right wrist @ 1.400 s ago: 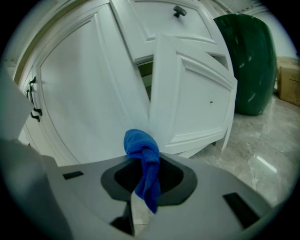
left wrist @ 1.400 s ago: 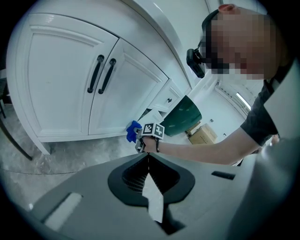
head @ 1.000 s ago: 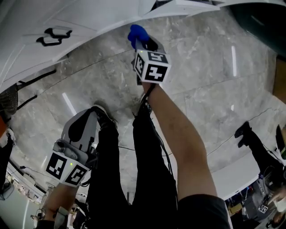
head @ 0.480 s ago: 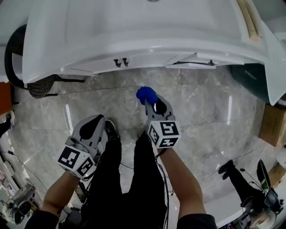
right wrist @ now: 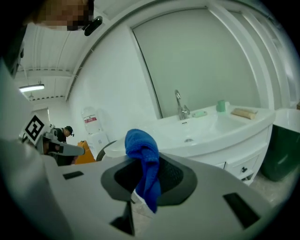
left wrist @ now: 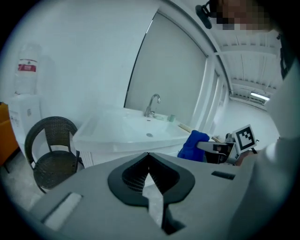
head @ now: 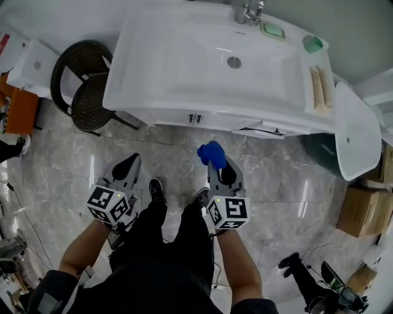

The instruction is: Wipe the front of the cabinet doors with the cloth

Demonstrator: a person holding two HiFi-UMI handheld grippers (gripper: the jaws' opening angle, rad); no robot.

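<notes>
A blue cloth (head: 211,153) sticks out of my right gripper (head: 216,160), whose jaws are shut on it; in the right gripper view the cloth (right wrist: 144,161) hangs bunched between the jaws. The white vanity cabinet (head: 202,118) stands ahead under a wide sink (head: 221,58), its doors (right wrist: 243,164) with small dark handles. One drawer or door (head: 267,129) at the cabinet's right stands slightly out. My left gripper (head: 128,167) is held level with the right one, shut and empty, its tips (left wrist: 148,154) meeting. Both grippers hang short of the cabinet, above the floor.
Two dark wicker chairs (head: 86,92) stand left of the vanity. A tap (head: 249,11), a soap dish (head: 272,30) and a green cup (head: 312,43) sit on the sink top. A dark green bin (head: 322,153) is right of the cabinet, cardboard boxes (head: 362,208) beyond it. The person's legs (head: 166,245) are below.
The view has tilted up and the whole sink and chairs have come into sight. Both grippers sit lower in the picture and side by side; the cloth stays held.
</notes>
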